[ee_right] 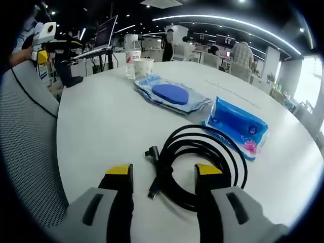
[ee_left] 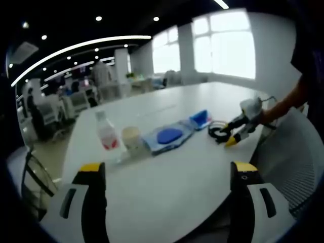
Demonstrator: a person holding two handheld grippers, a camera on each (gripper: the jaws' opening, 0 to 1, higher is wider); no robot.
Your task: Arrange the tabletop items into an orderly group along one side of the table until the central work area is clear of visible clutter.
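Observation:
On the white table (ee_left: 167, 202) a clear bottle with a red label (ee_left: 106, 132), a paper cup (ee_left: 131, 139), a flat wipes pack with a blue lid (ee_left: 169, 135) and a blue tissue pack (ee_left: 201, 119) lie in a row. My left gripper (ee_left: 168, 169) hovers open over the near bare tabletop, holding nothing. My right gripper (ee_right: 164, 172) is open, and the coiled black cable (ee_right: 197, 162) lies between and just ahead of its jaws. The wipes pack (ee_right: 171, 94), tissue pack (ee_right: 237, 124), cup (ee_right: 143, 67) and bottle (ee_right: 130, 68) lie beyond the cable.
A grey mesh chair back (ee_right: 25, 152) stands at the table edge beside my right gripper. A laptop on a stand (ee_right: 104, 33) is past the far edge. The left gripper (ee_right: 44, 43) shows at upper left. Office desks and people fill the background.

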